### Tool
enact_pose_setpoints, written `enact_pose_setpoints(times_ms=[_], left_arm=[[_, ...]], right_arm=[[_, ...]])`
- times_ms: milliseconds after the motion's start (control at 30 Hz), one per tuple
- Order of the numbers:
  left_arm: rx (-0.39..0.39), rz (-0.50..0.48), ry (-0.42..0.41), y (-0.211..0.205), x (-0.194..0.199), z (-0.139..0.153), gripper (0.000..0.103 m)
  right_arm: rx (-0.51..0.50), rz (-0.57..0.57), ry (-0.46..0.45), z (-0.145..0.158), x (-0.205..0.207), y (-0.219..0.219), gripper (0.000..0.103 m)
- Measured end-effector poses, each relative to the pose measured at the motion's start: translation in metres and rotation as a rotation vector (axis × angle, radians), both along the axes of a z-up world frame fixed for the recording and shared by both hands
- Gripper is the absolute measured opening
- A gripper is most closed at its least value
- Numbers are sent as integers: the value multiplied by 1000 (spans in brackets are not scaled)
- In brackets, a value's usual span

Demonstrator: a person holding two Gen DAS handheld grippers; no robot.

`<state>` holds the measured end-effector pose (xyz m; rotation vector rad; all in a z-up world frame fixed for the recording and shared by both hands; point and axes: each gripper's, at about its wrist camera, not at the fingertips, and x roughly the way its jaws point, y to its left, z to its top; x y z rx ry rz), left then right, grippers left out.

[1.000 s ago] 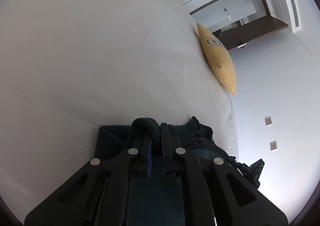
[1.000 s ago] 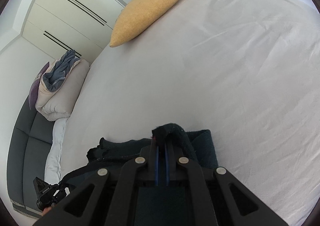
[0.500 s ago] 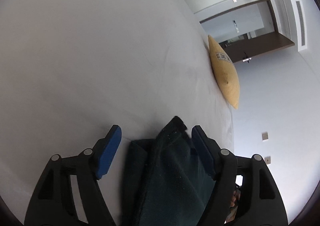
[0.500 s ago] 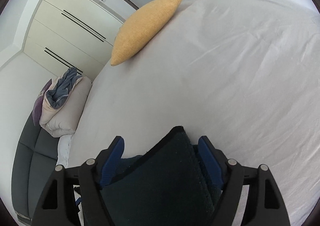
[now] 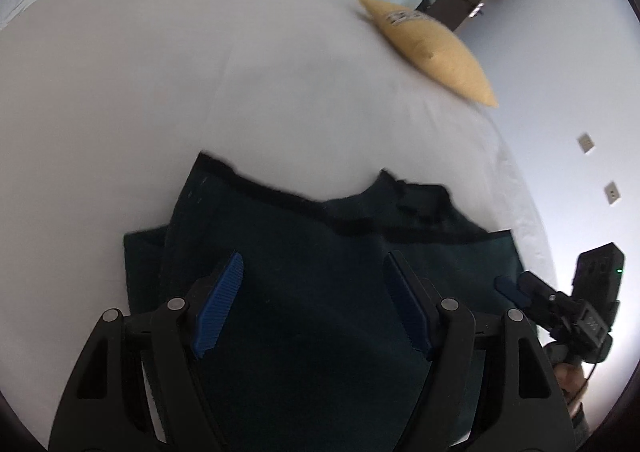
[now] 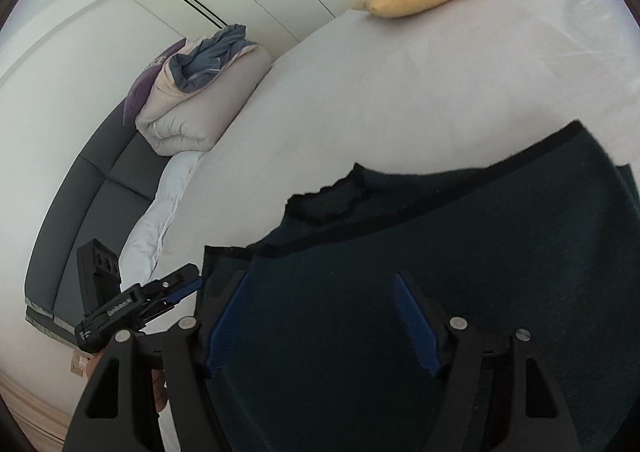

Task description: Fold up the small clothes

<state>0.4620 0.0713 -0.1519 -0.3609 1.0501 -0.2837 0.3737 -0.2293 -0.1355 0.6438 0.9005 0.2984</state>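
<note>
Jaws: left gripper (image 5: 312, 304) wide apart, holding nothing; right gripper (image 6: 320, 320) closing, pads not on cloth
Garment: dark green garment (image 5: 320, 252) lies folded at lower centre, on white bed (image 5: 160, 92)
Risk: top layer may slide or unfold if a finger drags its hem
Outward: yellow pillow (image 5: 436, 52) far, upper right

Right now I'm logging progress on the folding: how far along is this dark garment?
Done: the dark green garment lies on the white bed with one layer folded over, its black-trimmed edge across the top. In hand: nothing; the left gripper stands open, and the right gripper holds nothing, its jaws closing slightly above the cloth. Left: probably more folds, since a lower layer sticks out at the side.
</note>
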Motion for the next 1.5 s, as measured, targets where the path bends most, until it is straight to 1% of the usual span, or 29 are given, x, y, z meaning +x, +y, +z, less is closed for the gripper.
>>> enact_pose_setpoints(times_ms=[33, 67, 100, 133, 167, 200, 300, 367, 433, 500, 567, 600, 633, 733, 833, 867, 933, 967, 1033, 1067, 1100, 1133, 1167, 1233, 1300, 1333, 1433, 1467, 1500], left_arm=[[8, 16, 22, 3, -3, -13, 67], [7, 22, 15, 9, -6, -21, 57], [8, 19, -12, 19, -14, -25, 50], [8, 16, -21, 23, -18, -27, 48], [7, 20, -27, 28, -22, -27, 43], [4, 29, -30, 34, -25, -28, 39], [-31, 53, -44, 46, -35, -35, 39], [-21, 63, -54, 45, -42, -35, 39], [16, 65, -66, 43, -54, -30, 39], [41, 61, -89, 38, -66, -32, 39], [23, 71, -94, 46, -77, -29, 39], [12, 74, -91, 49, -82, -27, 39], [6, 79, -85, 51, -86, -26, 39], [22, 96, -70, 49, -92, -10, 38], [42, 70, -120, 38, -88, 14, 40], [67, 61, -145, 30, -79, 21, 43], [66, 53, -179, 23, -64, 29, 45], [73, 42, -187, 17, -52, 30, 48], [137, 46, -182, 11, -29, 24, 48], [169, 51, -135, 12, -18, 11, 48], [170, 67, -95, 17, -14, 0, 48], [149, 81, -62, 24, -14, -12, 48], [95, 78, -77, 34, -22, -23, 47], [70, 65, -132, 41, -36, -25, 47], [70, 62, -142, 44, -47, -22, 47], [72, 61, -142, 45, -50, -22, 47], [58, 58, -140, 48, -55, -22, 47], [48, 61, -141, 51, -57, -21, 47], [41, 61, -142, 53, -60, -21, 47]], right_arm=[[21, -21, 14, -10, 1, -8, 70], [44, -40, 17, -16, 2, -18, 64], [76, -63, 17, -21, 2, -32, 52], [107, -87, 18, -25, 2, -45, 43], [138, -127, 15, -28, 2, -60, 42], [143, -173, 10, -30, 1, -74, 42], [151, -292, 12, -35, -6, -114, 25], [146, -349, -5, -32, -13, -132, 25], [95, -412, -8, -26, -21, -143, 26], [96, -470, -15, -24, -30, -154, 34], [90, -488, -17, -18, -37, -158, 36], [67, -484, -29, -11, -40, -156, 41], [47, -468, -47, -4, -44, -150, 48], [89, -364, -85, 6, -47, -128, 55], [124, -209, -87, 7, -39, -85, 59], [144, -154, -76, 4, -36, -70, 59], [176, -49, -58, -3, -32, -37, 59], [178, -11, -48, -7, -32, -24, 59], [161, 50, -27, -17, -30, -3, 60], [137, 51, -21, -21, -33, 1, 60], [137, 48, -26, -24, -33, -1, 59], [169, 40, -35, -26, -34, -8, 57], [189, 23, -38, -27, -37, -15, 57], [199, -50, -51, -30, -47, -41, 57], [248, -119, -73, -32, -56, -68, 56], [277, -173, -81, -35, -64, -85, 54], [308, -264, -103, -35, -80, -116, 46], [296, -291, -107, -31, -85, -123, 46], [260, -330, -97, -28, -91, -129, 53]])
